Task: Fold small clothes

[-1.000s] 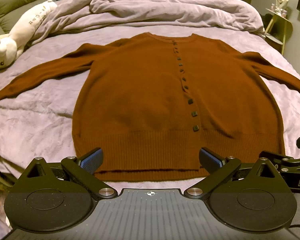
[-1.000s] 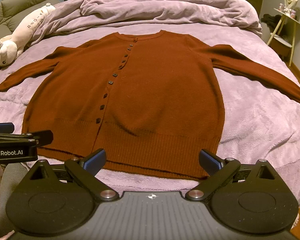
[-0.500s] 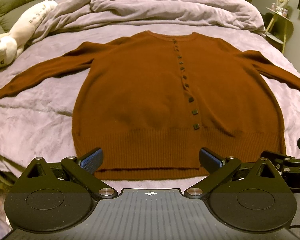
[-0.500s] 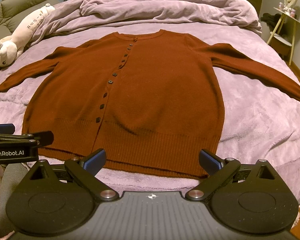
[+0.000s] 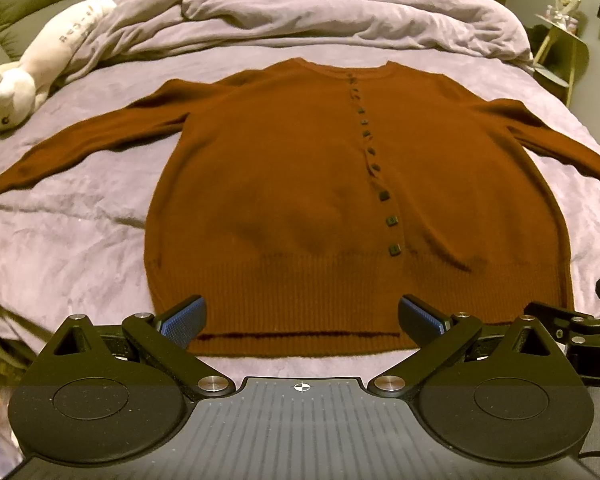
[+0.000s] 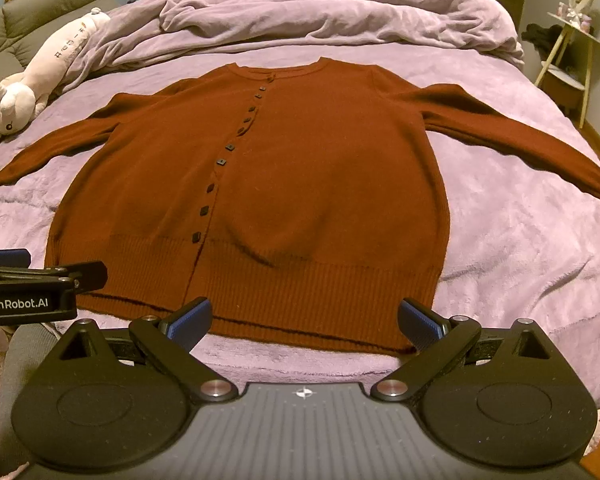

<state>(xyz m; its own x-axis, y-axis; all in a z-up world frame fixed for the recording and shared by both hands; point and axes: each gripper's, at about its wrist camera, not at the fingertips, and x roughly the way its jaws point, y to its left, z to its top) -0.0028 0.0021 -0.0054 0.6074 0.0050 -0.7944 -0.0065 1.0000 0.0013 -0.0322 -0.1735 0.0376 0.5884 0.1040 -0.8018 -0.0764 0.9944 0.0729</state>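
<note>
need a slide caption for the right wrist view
Open right gripper hovers near the hem of a buttoned brown cardigan spread flat on a purple bed.

Rumpled duvet (image 5: 340,16) lay heaped at bed's (image 5: 60,240) far end; plush toy (image 5: 40,68) left; side table (image 6: 572,60) right.

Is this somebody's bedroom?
Most likely a bedroom. A bed with a rumpled purple duvet fills the view, a plush toy lies beside it, and a brown cardigan is spread flat for folding.
</note>
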